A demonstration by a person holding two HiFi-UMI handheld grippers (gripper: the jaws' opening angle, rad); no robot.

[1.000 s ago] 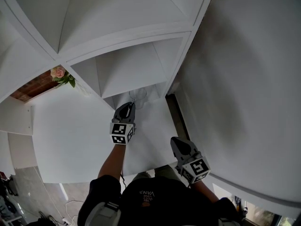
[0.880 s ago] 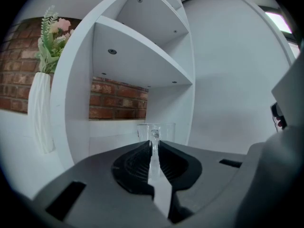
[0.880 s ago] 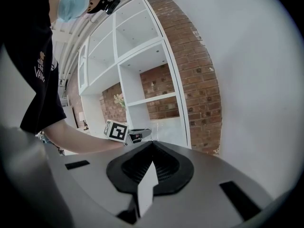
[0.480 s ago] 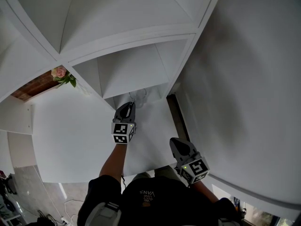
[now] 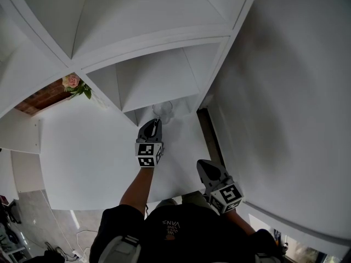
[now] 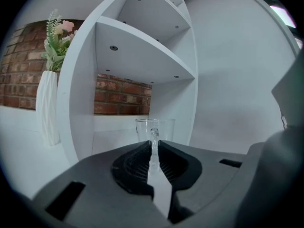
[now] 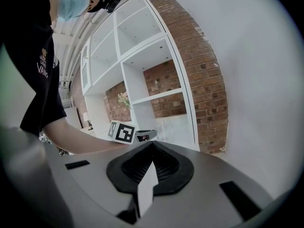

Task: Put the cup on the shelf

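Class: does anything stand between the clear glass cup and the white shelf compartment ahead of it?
Nothing visible does. The left gripper holds the clear glass cup by its handle, facing the open white shelf compartment.

Left hand-held gripper (image 6: 153,145) pinches the clear cup (image 6: 164,128) by its handle, before the shelf (image 6: 138,56)

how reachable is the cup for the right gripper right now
Probably yes: nothing stands between the right gripper and the cup, though the left gripper holds its handle and the right's jaws are shut.

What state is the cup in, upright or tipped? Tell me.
Upright: the cup shows its rim level on top, handle pinched by the left gripper.
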